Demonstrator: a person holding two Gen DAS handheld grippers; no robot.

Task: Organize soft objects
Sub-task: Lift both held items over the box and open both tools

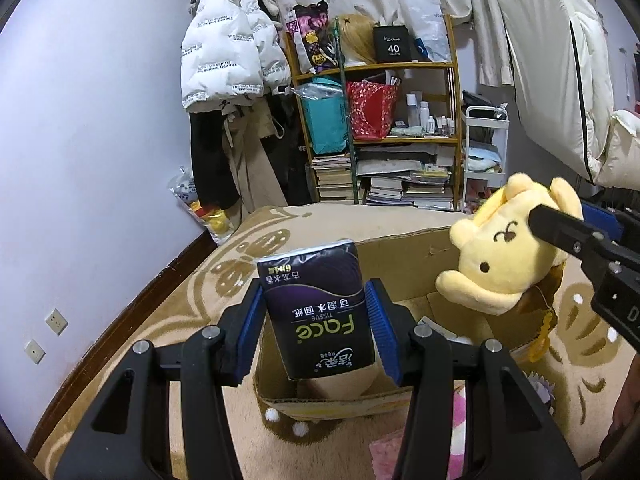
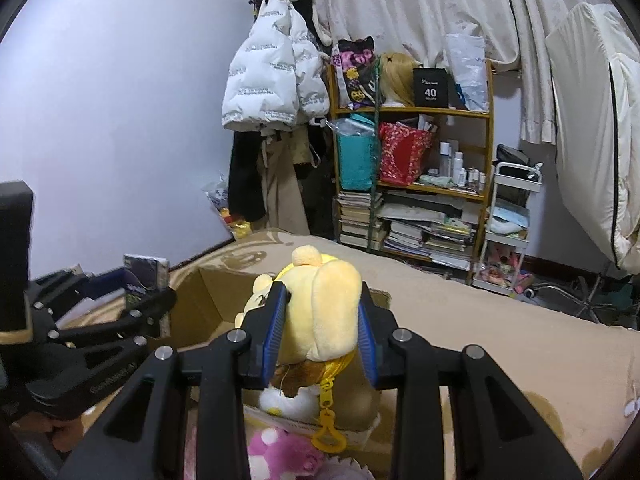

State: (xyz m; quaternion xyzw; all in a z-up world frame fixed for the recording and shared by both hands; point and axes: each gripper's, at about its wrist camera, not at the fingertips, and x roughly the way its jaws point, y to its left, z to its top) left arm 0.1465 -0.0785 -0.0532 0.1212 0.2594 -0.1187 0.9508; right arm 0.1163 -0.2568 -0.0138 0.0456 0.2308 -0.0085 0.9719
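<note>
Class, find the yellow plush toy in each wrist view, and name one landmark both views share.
Left wrist view: the yellow plush toy sits at the right, above the cardboard box.
Right wrist view: the toy is at centre, between the blue pads.
Shared landmark: the wooden bookshelf.

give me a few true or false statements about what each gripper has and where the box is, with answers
1. The left gripper holds a dark tissue pack. True.
2. The right gripper is empty. False: it is shut on a yellow plush toy.
3. The cardboard box is closed. False: its top is open.
4. A pink plush lies near the box. True.
5. Both held items already lie in the box. False: both are still gripped above it.
</note>
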